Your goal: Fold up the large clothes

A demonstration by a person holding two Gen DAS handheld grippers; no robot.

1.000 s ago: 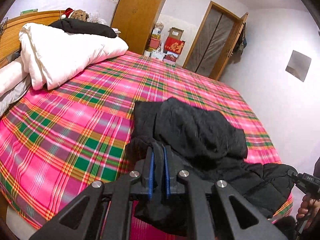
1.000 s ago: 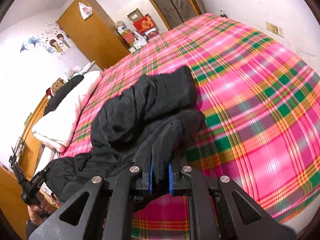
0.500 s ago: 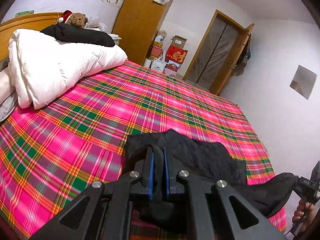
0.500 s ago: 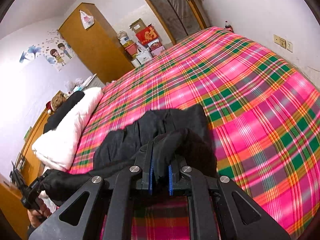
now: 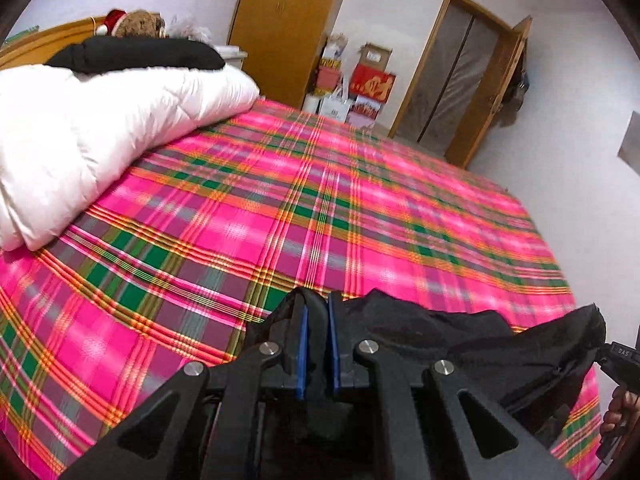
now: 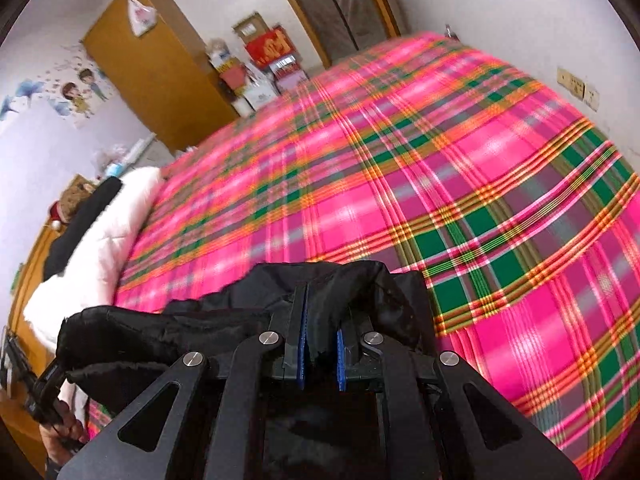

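A black padded jacket (image 5: 460,340) hangs stretched between my two grippers, lifted above the pink plaid bed (image 5: 320,208). My left gripper (image 5: 316,312) is shut on one edge of the jacket, black cloth pinched between its blue pads. My right gripper (image 6: 320,312) is shut on another edge of the jacket (image 6: 168,332), cloth bunched between its pads. Most of the garment hangs below the views. The right gripper shows at the far right of the left wrist view (image 5: 620,360), the left gripper at the far left of the right wrist view (image 6: 40,384).
A white duvet (image 5: 92,136) with a black garment (image 5: 136,54) on top lies at the head of the bed by the wooden headboard. A wooden wardrobe (image 5: 288,28), stacked boxes (image 5: 360,88) and a door (image 5: 460,76) stand beyond the bed. A wall runs along the bed's right side (image 6: 576,88).
Both grippers have risen and pulled the jacket up off the bed. The jacket, which lay heaped on the bedspread, now hangs between them.
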